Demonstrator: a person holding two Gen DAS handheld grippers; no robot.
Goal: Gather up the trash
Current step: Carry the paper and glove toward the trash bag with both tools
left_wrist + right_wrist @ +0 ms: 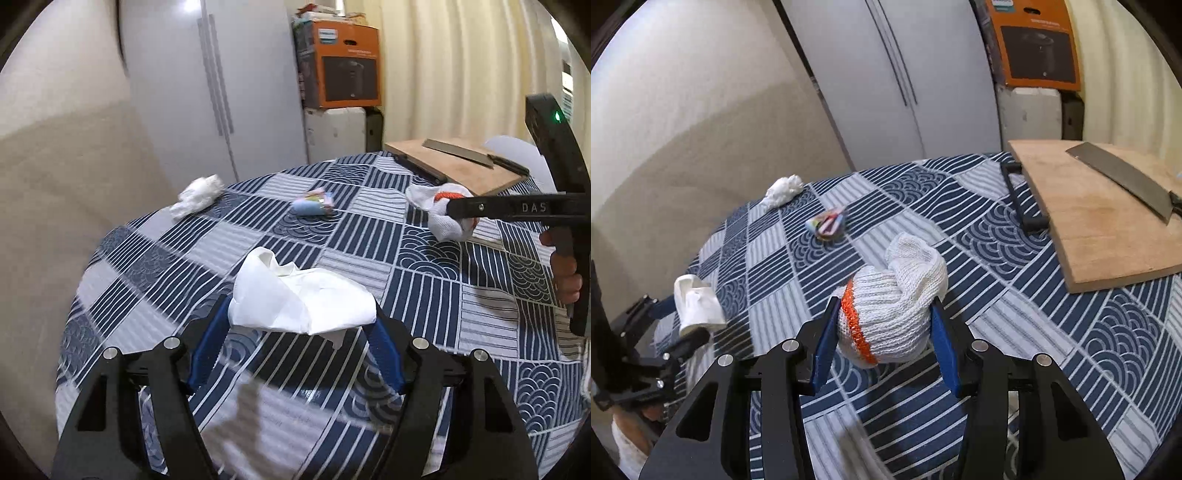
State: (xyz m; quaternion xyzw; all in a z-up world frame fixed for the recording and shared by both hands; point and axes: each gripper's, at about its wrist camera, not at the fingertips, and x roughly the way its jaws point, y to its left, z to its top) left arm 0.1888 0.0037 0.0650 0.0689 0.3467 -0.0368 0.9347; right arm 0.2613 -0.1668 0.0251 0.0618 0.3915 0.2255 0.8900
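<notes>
Over at the far left edge of the table (424, 280), with its blue-and-white patterned cloth, a crumpled white wad of tissue (197, 195) lies untouched, close to the drop-off toward the wall. Nearer the middle, the left gripper (301, 325) has its blue pads pressed on either side of a crumpled white paper napkin (299, 299), the jaws standing at a middling width around it; the napkin looks lifted clear of the cloth, its shadow blurred below. Beyond it, toward the middle of the table, a small colourful wrapper (313, 204) sits on its own, well apart from either tool. Further right, the right gripper (884, 332) is clamped fairly narrow on a bunched knit glove (897, 306), white with an orange cuff band, pinched between both blue pads and hanging just above the cloth. At the far right a wooden cutting board (1108, 229) rests on the table with a cleaver (1123, 181) lying across it; these look like kitchen things, not rubbish. As I judge it, the job is about halfway: two pieces are in hand, two more, the tissue wad and the wrapper, are not yet picked up. I can see no bin or bag in either view, so where the held pieces are meant to go I cannot tell, and nothing appears to have been dropped off anywhere yet.
</notes>
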